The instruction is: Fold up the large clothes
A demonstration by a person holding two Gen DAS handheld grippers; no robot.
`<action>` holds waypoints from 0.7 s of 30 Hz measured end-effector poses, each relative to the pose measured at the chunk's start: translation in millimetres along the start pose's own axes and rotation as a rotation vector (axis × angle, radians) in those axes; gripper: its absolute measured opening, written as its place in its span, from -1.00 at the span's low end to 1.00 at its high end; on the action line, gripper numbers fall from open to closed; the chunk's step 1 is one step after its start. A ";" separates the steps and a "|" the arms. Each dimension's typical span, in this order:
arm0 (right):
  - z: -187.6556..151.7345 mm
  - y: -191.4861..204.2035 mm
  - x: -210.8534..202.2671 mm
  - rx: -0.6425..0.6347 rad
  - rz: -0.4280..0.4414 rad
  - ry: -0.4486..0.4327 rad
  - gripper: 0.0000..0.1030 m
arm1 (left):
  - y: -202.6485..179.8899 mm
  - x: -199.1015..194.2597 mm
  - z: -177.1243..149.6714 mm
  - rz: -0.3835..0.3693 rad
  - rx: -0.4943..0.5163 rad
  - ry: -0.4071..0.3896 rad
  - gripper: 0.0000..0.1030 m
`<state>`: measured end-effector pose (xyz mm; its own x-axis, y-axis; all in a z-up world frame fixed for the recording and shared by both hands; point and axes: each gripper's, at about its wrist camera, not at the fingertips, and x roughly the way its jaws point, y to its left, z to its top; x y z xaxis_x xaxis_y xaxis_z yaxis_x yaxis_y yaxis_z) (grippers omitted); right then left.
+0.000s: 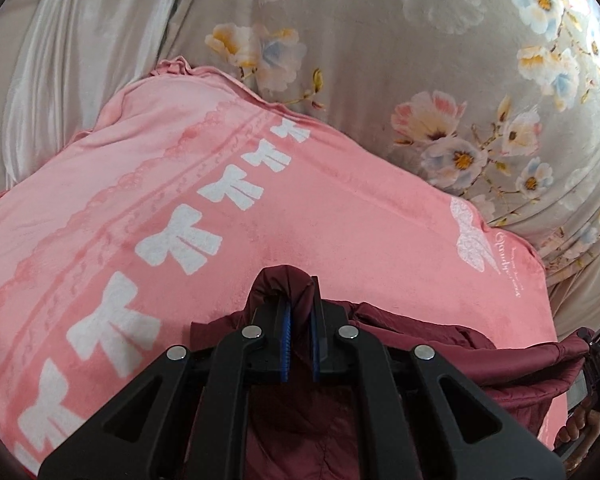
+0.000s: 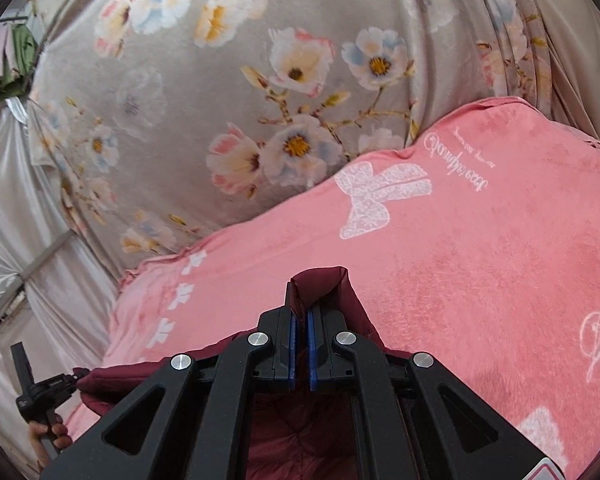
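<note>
Both grippers, left (image 1: 300, 312) and right (image 2: 301, 320), clamp nearly shut on one jacket (image 1: 440, 344) edge, so we carry it level over the pink blanket (image 1: 340, 208).

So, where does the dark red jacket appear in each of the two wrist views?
Left wrist view: dark red jacket at bottom centre and right, a fold pinched in the left gripper.
Right wrist view: jacket at bottom centre, pinched in the right gripper.
Shared landmark: the pink blanket with white bows.
</note>
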<state>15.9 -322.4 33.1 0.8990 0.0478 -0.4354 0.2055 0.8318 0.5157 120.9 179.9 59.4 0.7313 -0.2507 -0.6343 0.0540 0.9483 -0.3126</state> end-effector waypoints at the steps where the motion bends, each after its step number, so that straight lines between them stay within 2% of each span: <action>1: 0.5 -2.4 11.1 -0.001 -0.012 0.014 -0.93 | -0.9 12.4 2.0 0.009 0.003 0.015 -0.87; 10: -9.0 -25.6 79.8 0.031 -0.092 0.113 -0.93 | -4.3 81.9 3.6 0.087 0.039 0.102 -0.87; 16: -27.1 -45.1 111.0 0.065 -0.130 0.192 -0.93 | 0.0 123.6 -7.1 0.124 0.046 0.168 -0.86; 21: -42.6 -57.1 127.1 0.079 -0.151 0.234 -0.93 | 5.1 143.4 -18.4 0.127 0.045 0.202 -0.84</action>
<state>101.9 -340.3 -83.1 0.7444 0.0605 -0.6650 0.3680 0.7938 0.4842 213.6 145.2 -46.1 0.5840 -0.1586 -0.7961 0.0043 0.9813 -0.1923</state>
